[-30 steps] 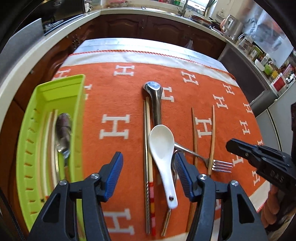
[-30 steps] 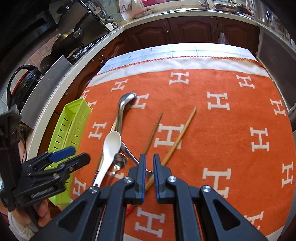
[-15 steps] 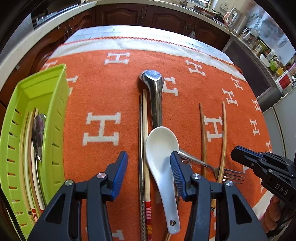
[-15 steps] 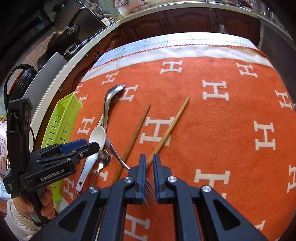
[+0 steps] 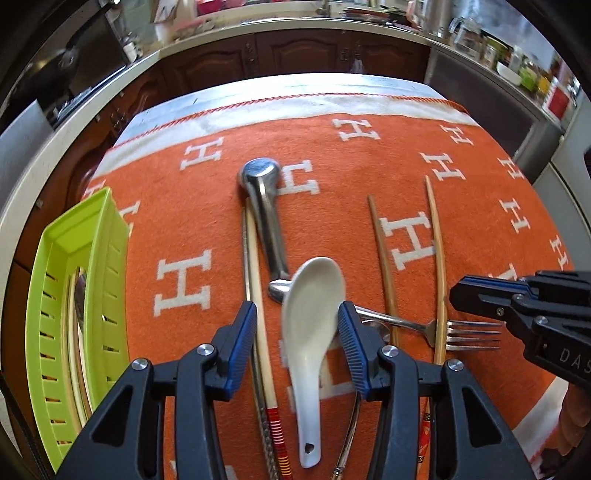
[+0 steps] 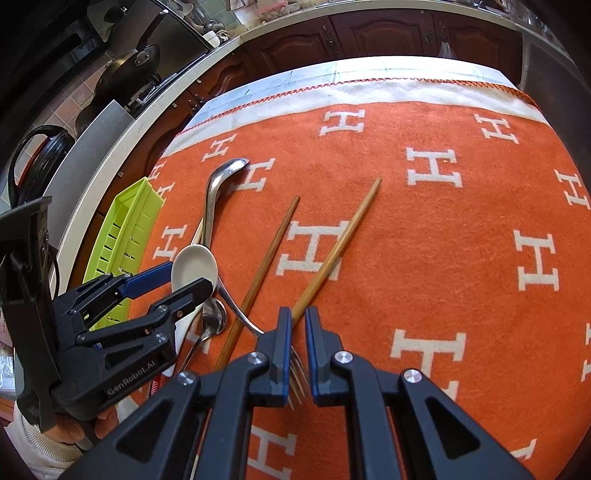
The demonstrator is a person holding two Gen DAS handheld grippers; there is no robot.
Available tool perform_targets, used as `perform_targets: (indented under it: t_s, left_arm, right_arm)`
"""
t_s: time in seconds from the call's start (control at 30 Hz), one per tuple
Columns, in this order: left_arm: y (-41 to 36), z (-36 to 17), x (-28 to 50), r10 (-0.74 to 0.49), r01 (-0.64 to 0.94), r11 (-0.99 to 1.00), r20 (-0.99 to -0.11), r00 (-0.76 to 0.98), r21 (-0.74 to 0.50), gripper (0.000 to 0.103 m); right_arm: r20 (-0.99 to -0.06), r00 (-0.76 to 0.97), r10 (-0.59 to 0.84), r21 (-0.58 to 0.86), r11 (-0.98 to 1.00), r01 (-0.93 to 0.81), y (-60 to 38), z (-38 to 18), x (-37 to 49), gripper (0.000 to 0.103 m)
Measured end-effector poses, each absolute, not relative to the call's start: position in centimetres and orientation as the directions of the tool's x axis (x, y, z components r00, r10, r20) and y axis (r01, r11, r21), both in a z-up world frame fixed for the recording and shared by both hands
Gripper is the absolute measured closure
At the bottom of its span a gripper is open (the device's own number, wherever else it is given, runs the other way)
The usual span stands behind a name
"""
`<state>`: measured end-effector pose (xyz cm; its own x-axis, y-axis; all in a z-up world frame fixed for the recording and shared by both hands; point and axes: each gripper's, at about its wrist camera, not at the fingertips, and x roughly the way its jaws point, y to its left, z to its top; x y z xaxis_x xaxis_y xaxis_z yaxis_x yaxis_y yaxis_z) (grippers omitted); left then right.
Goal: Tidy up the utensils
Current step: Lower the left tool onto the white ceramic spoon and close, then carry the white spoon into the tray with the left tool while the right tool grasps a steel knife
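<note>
While straddling the white ceramic spoon (image 5: 308, 314) on the orange H-patterned blanket (image 5: 369, 155), left tool (image 5: 297, 334) with jaws apart, right pad at spoon's edge, left pad clear. Right tool (image 6: 294, 345) nearly together over fork tines (image 6: 297, 376), not clamped. Lime-green tray (image 5: 59, 280) at left edge, already holding utensils. Two wooden chopsticks (image 6: 332, 254) between tools.

Orange H-patterned blanket (image 5: 207, 206) on table; dark cabinets (image 6: 388, 33) behind.
</note>
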<state>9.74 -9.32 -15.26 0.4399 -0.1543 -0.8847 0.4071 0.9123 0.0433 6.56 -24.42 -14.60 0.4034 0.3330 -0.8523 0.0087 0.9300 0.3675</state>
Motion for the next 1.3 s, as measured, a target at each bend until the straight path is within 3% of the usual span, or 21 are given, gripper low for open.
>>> perform_targets:
  t_s: [0.13, 0.27, 0.3, 0.33, 0.4, 0.73, 0.9, 1.0, 1.1, 1.3]
  left_arm:
    - [-10.2, -15.6, 9.0, -0.157, 0.448, 0.891, -0.877, 0.453, 0.072, 0.071]
    - [-9.7, -15.6, 9.1, -0.220, 0.440, 0.898, -0.862, 0.456, 0.003, 0.073]
    - [-9.4, -15.6, 9.3, -0.241, 0.432, 0.901, -0.861, 0.448, -0.027, 0.080]
    - [-8.7, -15.3, 9.6, -0.272, 0.415, 0.907, -0.854, 0.443, -0.074, 0.095]
    - [-7.7, -15.2, 10.2, -0.315, 0.390, 0.909, -0.852, 0.417, -0.145, 0.098]
    - [-4.8, -15.0, 10.1, -0.380, 0.331, 0.906, -0.851, 0.362, -0.264, 0.098]
    - [-2.0, -11.9, 8.9, -0.396, 0.313, 0.907, -0.828, 0.397, -0.283, 0.098]
    - [1.3, -8.5, 8.3, -0.388, 0.276, 0.917, -0.806, 0.447, -0.288, 0.098]
    - [4.2, -6.1, 8.2, -0.321, 0.228, 0.945, -0.810, 0.491, -0.236, 0.098]
    - [10.1, -4.8, 8.6, -0.171, 0.116, 0.985, -0.834, 0.525, -0.129, 0.098]
  right_arm:
    - [-0.853, 0.398, 0.338, 0.373, 0.928, 0.012, -24.5, -14.9, 6.5, 0.094]
    - [-0.852, 0.398, 0.340, 0.377, 0.926, 0.016, -24.6, -15.1, 6.4, 0.094]
    - [-0.852, 0.398, 0.341, 0.378, 0.926, 0.016, -24.6, -15.1, 6.4, 0.094]
    - [-0.851, 0.399, 0.341, 0.378, 0.926, 0.016, -24.6, -15.1, 6.4, 0.094]
    - [-0.848, 0.407, 0.340, 0.378, 0.926, 0.014, -24.6, -14.9, 6.3, 0.094]
    - [-0.846, 0.420, 0.327, 0.362, 0.932, 0.003, -24.0, -13.9, 6.2, 0.094]
    - [-0.834, 0.433, 0.342, 0.368, 0.929, -0.025, -23.0, -12.7, 7.3, 0.094]
    - [-0.808, 0.443, 0.387, 0.414, 0.909, -0.040, -22.3, -12.2, 8.6, 0.088]
    - [-0.776, 0.440, 0.452, 0.487, 0.873, -0.039, -21.7, -12.3, 10.8, 0.080]
    - [-0.742, 0.422, 0.521, 0.578, 0.816, 0.011, -20.5, -13.5, 15.5, 0.079]
